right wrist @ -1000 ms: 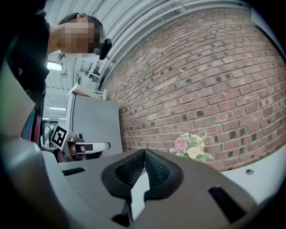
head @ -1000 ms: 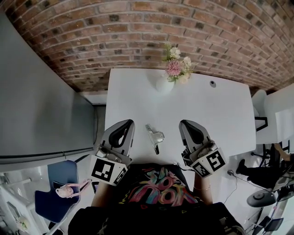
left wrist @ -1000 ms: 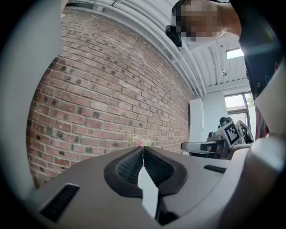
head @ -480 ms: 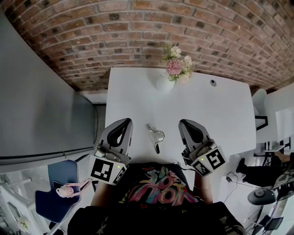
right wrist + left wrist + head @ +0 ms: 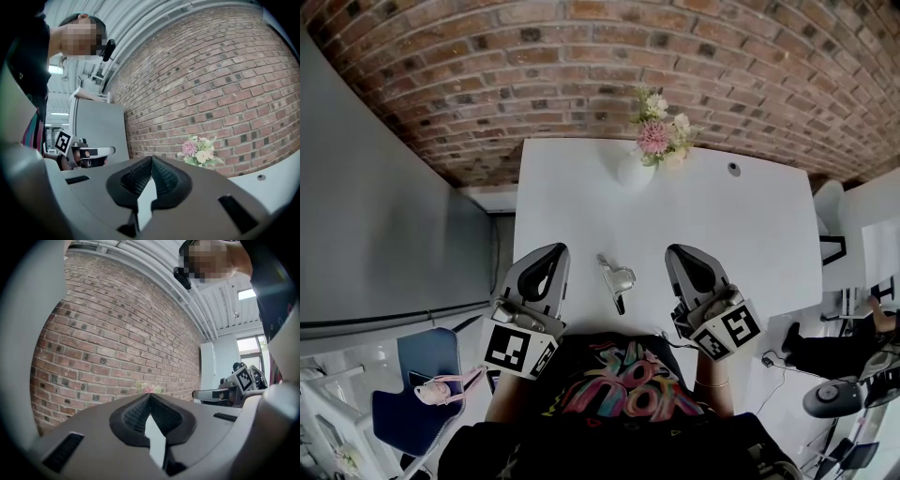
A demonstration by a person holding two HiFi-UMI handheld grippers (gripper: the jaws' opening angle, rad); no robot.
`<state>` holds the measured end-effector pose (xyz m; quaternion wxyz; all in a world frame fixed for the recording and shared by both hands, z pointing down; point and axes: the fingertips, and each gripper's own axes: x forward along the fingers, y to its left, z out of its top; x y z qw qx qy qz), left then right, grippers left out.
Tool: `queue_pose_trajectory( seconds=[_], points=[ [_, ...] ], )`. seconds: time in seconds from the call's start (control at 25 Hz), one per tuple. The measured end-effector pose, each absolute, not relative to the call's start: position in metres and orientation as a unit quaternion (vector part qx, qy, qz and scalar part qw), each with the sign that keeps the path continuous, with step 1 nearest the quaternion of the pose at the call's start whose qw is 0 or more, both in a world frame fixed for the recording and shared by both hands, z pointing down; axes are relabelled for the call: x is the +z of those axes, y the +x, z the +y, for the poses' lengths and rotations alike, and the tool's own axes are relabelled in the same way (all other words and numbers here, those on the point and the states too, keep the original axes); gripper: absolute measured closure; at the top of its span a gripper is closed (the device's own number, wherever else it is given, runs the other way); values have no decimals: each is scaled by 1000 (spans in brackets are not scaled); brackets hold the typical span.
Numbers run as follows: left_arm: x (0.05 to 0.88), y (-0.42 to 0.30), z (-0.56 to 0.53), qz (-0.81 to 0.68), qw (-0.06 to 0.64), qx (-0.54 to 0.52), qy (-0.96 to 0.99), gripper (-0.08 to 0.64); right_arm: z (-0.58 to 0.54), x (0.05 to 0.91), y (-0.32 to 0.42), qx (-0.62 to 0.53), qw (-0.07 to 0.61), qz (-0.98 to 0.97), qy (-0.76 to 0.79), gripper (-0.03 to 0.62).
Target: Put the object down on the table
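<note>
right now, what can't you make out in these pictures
- Head view: the metal object between the left gripper and the right gripper is too small to identify; neither gripper view shows it.
- Head view: the small round thing on the table is too small to name.
- Left gripper view: the flowers barely peek over the shut jaws, which hide the vase.

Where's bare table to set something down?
Bare: table middle between vase and metal object; right side beyond the right tool, up to the grommet; far-left corner. Crowded: near edge, where the metal object lies between left tool and right tool.
</note>
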<state>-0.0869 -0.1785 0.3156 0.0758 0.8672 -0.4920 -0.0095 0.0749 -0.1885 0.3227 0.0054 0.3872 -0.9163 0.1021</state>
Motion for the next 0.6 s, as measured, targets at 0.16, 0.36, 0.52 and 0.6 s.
queue_pose_trajectory(
  seconds=[0.16,0.36,0.52,0.6],
  points=[
    [313,-87,-180,-493,77,-18,866,535,-187,325,74,105,7,-915,388,577],
    [316,-87,-178,-490,77,-10,868,535,-186,324,76,110,0,-914,390,577],
    [317,-87,-176,-491,79,-9,868,535,-184,325,77,107,2,-914,392,577],
    [318,-88,-175,-490,79,-9,868,535,-184,325,76,105,5,-915,390,577]
  ],
)
